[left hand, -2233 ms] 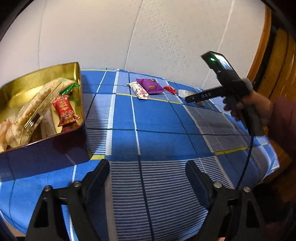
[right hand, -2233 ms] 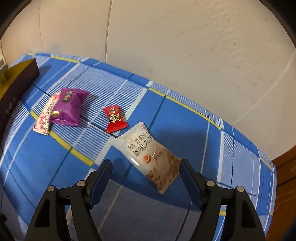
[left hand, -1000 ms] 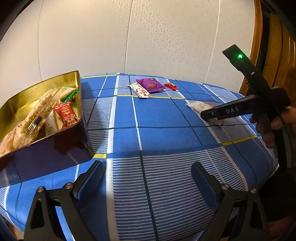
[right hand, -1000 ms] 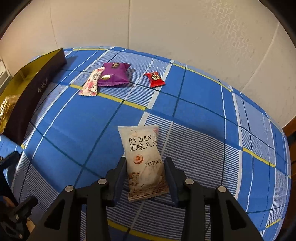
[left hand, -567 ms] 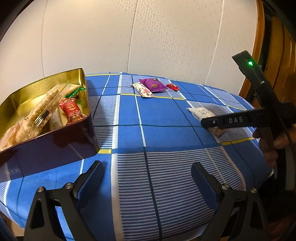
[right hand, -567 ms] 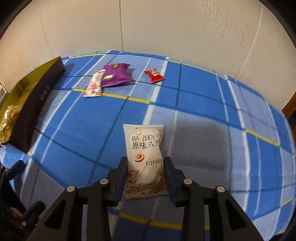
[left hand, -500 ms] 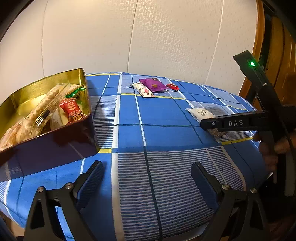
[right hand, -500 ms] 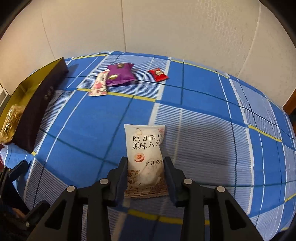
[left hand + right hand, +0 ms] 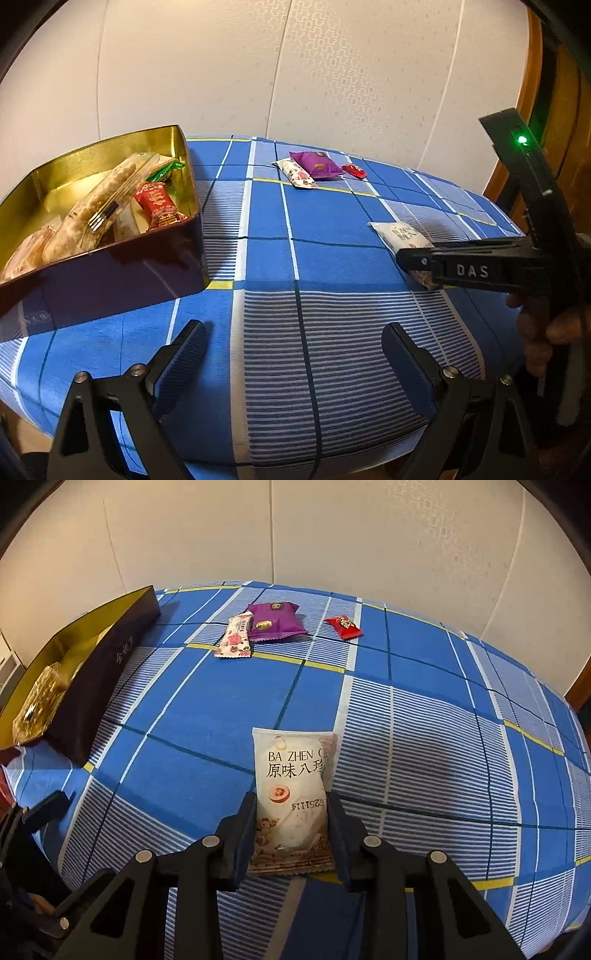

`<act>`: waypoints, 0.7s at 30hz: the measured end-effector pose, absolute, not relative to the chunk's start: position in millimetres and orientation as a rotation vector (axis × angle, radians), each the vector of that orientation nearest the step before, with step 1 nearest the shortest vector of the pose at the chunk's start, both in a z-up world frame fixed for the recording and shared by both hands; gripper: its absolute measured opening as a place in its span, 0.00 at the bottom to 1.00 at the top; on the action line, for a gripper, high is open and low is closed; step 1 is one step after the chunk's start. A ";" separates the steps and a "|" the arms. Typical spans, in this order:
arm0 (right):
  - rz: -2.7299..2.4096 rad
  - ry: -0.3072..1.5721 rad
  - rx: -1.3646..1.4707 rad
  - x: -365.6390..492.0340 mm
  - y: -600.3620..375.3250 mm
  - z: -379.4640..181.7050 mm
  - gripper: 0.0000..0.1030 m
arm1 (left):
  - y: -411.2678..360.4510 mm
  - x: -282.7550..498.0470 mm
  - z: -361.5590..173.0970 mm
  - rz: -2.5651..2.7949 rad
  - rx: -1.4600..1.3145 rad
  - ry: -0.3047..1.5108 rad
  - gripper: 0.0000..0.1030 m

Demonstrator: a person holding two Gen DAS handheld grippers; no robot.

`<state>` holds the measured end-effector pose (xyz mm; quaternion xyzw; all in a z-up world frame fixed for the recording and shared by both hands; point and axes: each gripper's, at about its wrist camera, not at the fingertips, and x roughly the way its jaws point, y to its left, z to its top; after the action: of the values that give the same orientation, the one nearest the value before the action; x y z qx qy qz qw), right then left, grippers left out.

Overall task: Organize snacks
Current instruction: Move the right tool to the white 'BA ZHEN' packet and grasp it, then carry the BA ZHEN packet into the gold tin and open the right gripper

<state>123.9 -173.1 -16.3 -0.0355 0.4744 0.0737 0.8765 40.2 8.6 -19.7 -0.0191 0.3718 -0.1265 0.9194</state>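
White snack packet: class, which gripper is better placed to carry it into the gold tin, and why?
Right. The right gripper has its jaws shut on the white snack packet; the left gripper is open, holding nothing, near the gold tin.

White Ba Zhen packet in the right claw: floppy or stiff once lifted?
The white packet looks puffy, so probably light. Pinched at its lower half by the right claw, the free top end may droop. The glossy film could slip.
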 end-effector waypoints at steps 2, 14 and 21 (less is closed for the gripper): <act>0.155 0.986 -0.082 127.0 -172.1 -16.6 0.35 | 6.1 39.0 -20.8 -0.243 -0.020 0.761 0.93; 0.192 1.014 -0.044 142.5 -166.5 -17.7 0.35 | 13.7 45.6 -18.2 -0.268 -0.072 0.783 0.93; 0.190 1.012 -0.098 161.8 -144.5 -18.8 0.34 | 22.1 47.8 -15.1 -0.295 -0.114 0.794 0.93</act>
<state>161.8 -144.5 -18.8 -0.0466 0.4838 0.0911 0.8692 47.8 22.1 -15.1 -0.0553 0.3851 -0.1431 0.9100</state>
